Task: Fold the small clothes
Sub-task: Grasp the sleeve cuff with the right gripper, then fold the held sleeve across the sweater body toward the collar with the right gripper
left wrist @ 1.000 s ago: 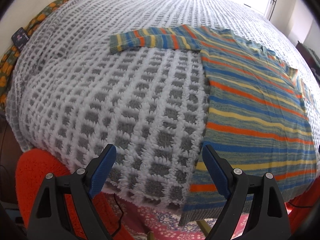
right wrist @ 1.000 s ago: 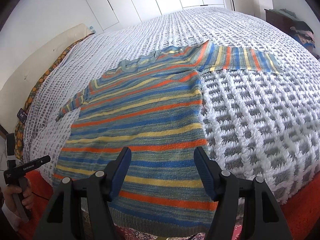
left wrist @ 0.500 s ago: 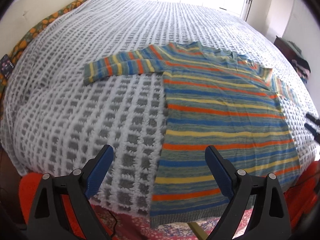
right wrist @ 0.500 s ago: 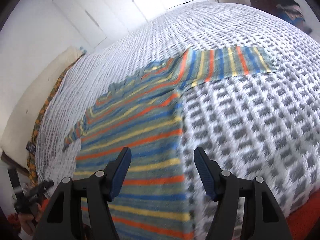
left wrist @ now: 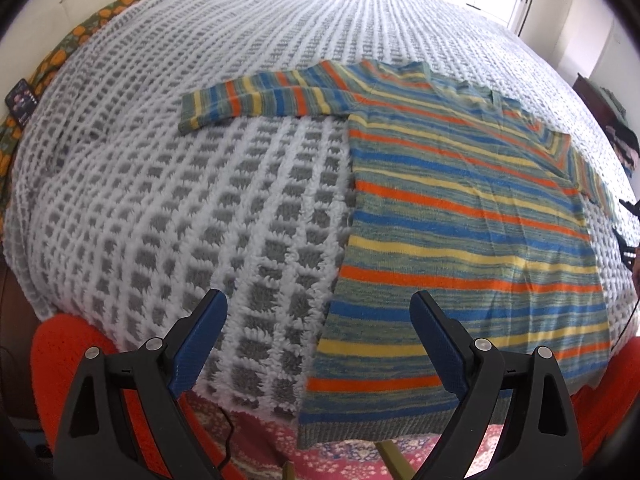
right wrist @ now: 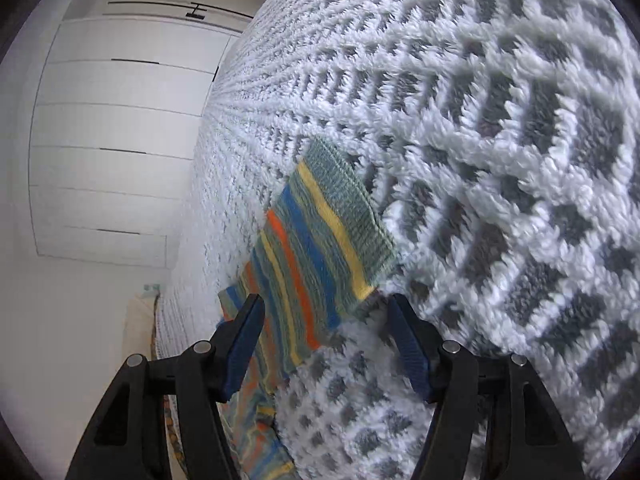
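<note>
A small striped sweater (left wrist: 460,220) in orange, blue, yellow and green lies flat on the bed, its left sleeve (left wrist: 260,98) stretched out sideways. My left gripper (left wrist: 320,344) is open and empty, hovering over the bed's near edge by the sweater's hem. My right gripper (right wrist: 326,340) is open, tilted, and close above the bed, its jaws on either side of the right sleeve (right wrist: 320,248) near the cuff, not closed on it. The right gripper's tips also show at the right edge of the left wrist view (left wrist: 628,224).
A white and grey knitted bedspread (left wrist: 200,200) covers the bed. An orange blanket (left wrist: 52,356) hangs below the near edge. A dark phone (left wrist: 20,102) lies at the far left. White wardrobe doors (right wrist: 112,140) stand behind the bed.
My right gripper has swung to the right and down, rolling sideways, and now sits low over the right sleeve's cuff. My left gripper has shifted only slightly. Both stay open.
</note>
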Demonstrator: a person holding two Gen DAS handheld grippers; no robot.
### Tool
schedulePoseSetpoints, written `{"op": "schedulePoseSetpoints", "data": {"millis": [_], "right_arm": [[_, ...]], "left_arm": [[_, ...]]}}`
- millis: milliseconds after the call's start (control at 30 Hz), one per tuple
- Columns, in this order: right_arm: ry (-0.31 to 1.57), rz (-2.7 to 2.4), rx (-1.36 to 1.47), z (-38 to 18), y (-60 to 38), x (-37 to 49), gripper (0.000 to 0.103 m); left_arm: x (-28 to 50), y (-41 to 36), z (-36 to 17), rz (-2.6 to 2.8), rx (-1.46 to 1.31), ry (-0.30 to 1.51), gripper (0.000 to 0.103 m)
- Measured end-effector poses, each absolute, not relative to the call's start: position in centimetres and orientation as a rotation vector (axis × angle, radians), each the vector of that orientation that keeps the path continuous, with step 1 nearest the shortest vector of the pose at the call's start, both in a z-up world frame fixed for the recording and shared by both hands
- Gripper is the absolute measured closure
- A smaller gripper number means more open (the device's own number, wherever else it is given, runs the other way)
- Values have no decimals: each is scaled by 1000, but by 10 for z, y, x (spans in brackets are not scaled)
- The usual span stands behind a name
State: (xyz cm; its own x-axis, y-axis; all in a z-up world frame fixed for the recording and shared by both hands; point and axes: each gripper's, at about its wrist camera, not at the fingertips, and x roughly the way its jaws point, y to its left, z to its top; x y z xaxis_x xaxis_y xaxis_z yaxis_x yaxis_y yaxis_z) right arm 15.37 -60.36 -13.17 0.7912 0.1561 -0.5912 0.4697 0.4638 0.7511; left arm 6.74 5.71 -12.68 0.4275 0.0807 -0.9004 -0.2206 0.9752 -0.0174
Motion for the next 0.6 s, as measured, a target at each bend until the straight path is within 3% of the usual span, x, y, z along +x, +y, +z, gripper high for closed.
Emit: {"op": "schedulePoseSetpoints", "data": {"millis": [67,100,133,200,433,600], "right_arm": [[653,-230,1057,-136,-606,163,44],[643,-250,1045,-138,-607,166,52],[638,-269,1032,-139,-608,169,73],[663,-330,997,-140,-607,174,100],[559,-284,861,-58,-586,180,100],[575,-105,629,15,-507,218,100]], "left_arm": [[69,53,-128,188,-137,1120,9],[70,49,-128,186,-130,1119,9],[72,46,-129,184,-121,1120,9],[74,40,-129,174,-99,1125,9],[71,34,-128,145,-61,1095,9],[68,40,-140,123,-123,1126,10]]}}
